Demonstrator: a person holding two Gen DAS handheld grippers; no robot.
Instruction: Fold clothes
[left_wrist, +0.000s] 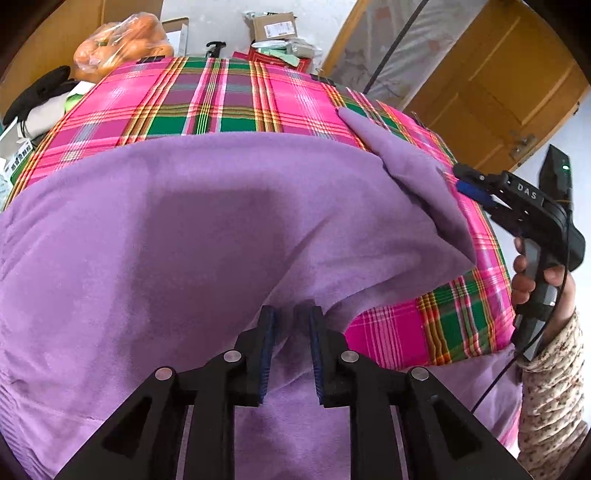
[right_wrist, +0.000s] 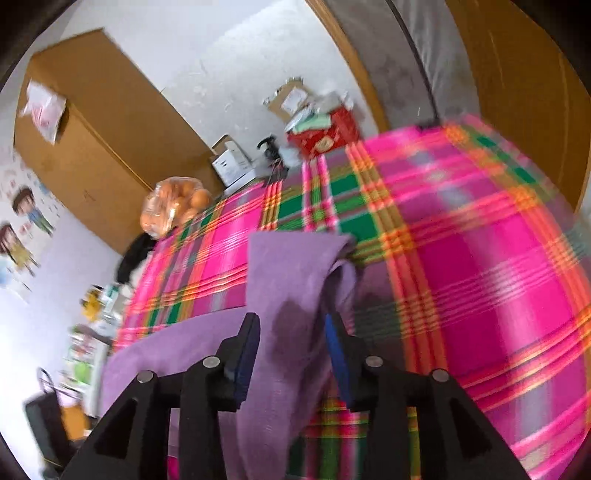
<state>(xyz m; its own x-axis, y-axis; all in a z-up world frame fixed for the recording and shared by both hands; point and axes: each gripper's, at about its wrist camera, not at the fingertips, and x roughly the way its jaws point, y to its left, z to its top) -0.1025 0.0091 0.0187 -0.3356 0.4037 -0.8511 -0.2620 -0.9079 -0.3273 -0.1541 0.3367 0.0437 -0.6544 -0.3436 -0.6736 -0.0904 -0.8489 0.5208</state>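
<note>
soft purple fleece garment draped over glossy plaid cloth.

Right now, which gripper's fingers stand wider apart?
The right gripper: purple sleeve hangs loose between them. The left gripper shows a narrower gap.

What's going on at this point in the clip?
A person with a gripper in each hand is folding a purple garment spread on a table with a pink plaid cloth. The left gripper sits over the garment's near edge, jaws slightly apart, with fabric bunched between its pads. The right gripper has its jaws open around a sleeve-like flap at the garment's right side, apparently not clamped. The fold looks unfinished.
</note>
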